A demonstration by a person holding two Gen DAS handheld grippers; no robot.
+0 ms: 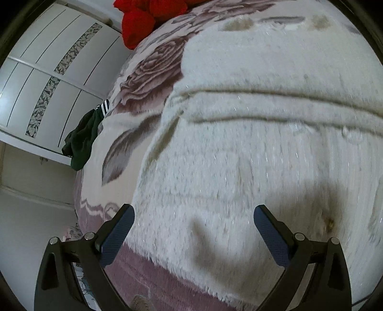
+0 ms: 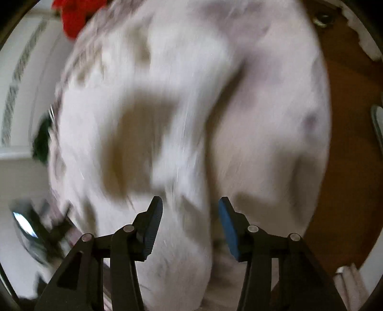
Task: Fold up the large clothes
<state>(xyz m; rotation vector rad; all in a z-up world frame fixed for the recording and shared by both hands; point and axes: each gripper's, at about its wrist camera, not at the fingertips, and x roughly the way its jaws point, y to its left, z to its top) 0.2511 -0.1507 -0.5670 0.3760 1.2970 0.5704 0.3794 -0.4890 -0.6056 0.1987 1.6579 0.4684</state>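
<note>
Both claws gape empty, left claw (image 1: 194,229) and right claw (image 2: 190,222), over white fuzzy garment (image 1: 251,155); only left view shows it sharply.

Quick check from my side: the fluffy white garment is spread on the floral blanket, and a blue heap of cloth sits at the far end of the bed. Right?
Not quite. The heap of cloth at the far end is red, not blue; the left wrist view shows it clearly. The rest holds: the fluffy white garment is spread on the floral blanket.
</note>
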